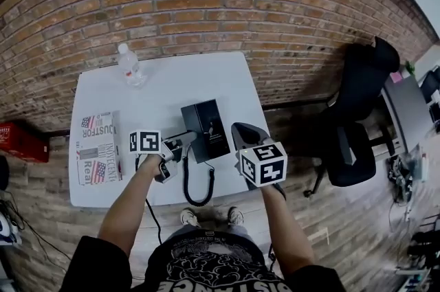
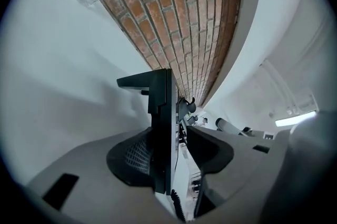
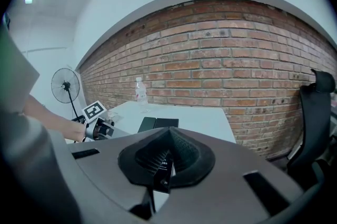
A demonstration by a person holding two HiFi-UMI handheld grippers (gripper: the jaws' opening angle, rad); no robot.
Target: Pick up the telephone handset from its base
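The black telephone [image 1: 214, 134] lies on the white table [image 1: 172, 84], its handset [image 1: 192, 124] along the left side and a coiled cord [image 1: 196, 191] looping off the front edge. My left gripper [image 1: 183, 141] is turned on its side at the handset's left edge. In the left gripper view the handset [image 2: 160, 123] stands between the jaws of the left gripper [image 2: 176, 152], against one pad [image 2: 131, 157] with a gap to the other. The right gripper [image 1: 242, 134] hovers right of the phone, off the table, its jaws [image 3: 167, 157] together.
A clear water bottle [image 1: 129, 65] stands at the table's back left. A magazine [image 1: 96, 146] lies at the left front. A black office chair [image 1: 357, 119] is to the right, a red box [image 1: 20, 141] on the floor to the left, and a brick wall [image 1: 227, 2] behind.
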